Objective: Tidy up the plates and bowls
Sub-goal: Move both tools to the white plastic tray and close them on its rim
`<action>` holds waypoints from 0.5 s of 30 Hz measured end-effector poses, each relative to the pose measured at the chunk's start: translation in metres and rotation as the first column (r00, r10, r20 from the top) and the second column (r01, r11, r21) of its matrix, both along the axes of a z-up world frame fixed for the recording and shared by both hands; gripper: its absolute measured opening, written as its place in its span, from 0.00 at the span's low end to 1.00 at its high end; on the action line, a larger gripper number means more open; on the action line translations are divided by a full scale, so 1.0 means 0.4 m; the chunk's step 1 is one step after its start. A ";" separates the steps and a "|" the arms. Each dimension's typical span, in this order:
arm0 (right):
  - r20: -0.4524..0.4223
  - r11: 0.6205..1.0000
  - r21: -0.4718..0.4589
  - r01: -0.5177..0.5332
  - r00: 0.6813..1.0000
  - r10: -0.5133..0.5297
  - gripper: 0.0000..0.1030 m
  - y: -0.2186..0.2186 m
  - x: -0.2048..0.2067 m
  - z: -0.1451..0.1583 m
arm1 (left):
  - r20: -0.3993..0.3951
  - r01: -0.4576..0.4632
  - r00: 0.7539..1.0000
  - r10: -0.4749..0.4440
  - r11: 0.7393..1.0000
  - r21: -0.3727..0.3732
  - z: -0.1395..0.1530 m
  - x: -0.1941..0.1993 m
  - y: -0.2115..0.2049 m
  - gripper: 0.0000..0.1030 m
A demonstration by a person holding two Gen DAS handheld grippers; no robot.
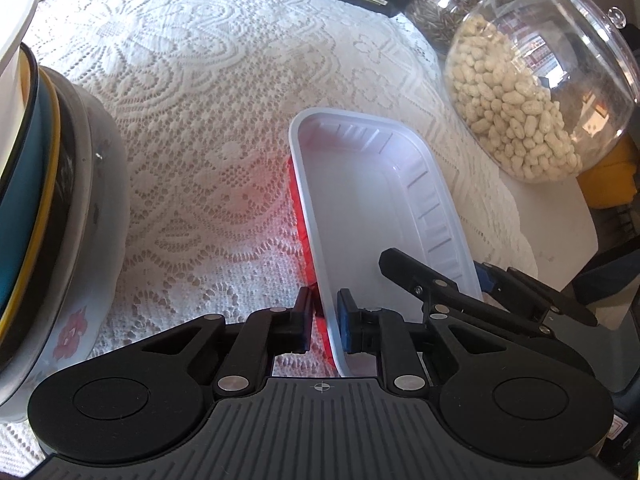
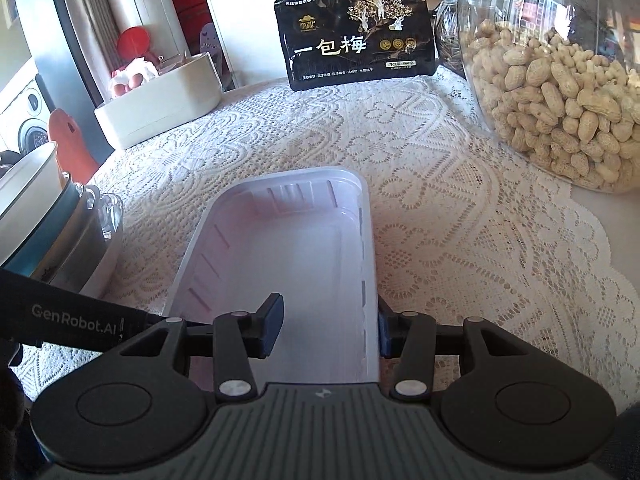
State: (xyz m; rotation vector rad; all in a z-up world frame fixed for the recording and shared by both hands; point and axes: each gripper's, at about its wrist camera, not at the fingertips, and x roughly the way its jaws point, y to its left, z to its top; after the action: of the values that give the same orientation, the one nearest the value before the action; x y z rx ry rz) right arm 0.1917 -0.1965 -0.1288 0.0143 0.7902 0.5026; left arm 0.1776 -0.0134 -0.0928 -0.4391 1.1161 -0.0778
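Here, your left gripper (image 1: 325, 322) clamps the white tray's (image 1: 372, 208) left wall, while your right gripper (image 2: 330, 330) straddles its 3 o'clock wall, jaws apart, steadying it.

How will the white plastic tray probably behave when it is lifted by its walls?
The white plastic tray looks thin-walled and empty, so probably very light. Held at only one wall it may flex or twist; its ribs likely add little stiffness. The glossy surface could slip.
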 end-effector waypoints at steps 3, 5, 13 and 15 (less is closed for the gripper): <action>-0.006 1.000 0.005 0.003 1.000 -0.003 0.45 -0.002 -0.001 0.001 | -0.003 0.006 1.000 -0.006 1.000 0.009 0.002 -0.001 -0.003 0.17; -0.020 1.000 0.024 0.012 1.000 -0.012 0.45 -0.007 -0.009 0.001 | -0.011 0.009 1.000 -0.009 1.000 0.024 0.005 -0.006 -0.007 0.17; -0.085 0.992 0.114 0.051 0.996 -0.042 0.46 -0.042 -0.017 0.002 | -0.011 -0.004 1.000 0.004 1.000 0.010 0.001 -0.009 0.002 0.16; -0.120 0.986 0.151 0.071 0.991 -0.053 0.46 -0.055 0.005 0.001 | -0.011 -0.001 1.000 0.001 1.000 0.008 0.001 -0.003 0.001 0.16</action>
State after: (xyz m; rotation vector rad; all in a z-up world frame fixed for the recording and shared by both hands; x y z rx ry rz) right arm 0.1936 -0.2186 -0.1283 0.2132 0.8598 0.5065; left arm 0.1766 -0.0130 -0.0926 -0.4338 1.1264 -0.0704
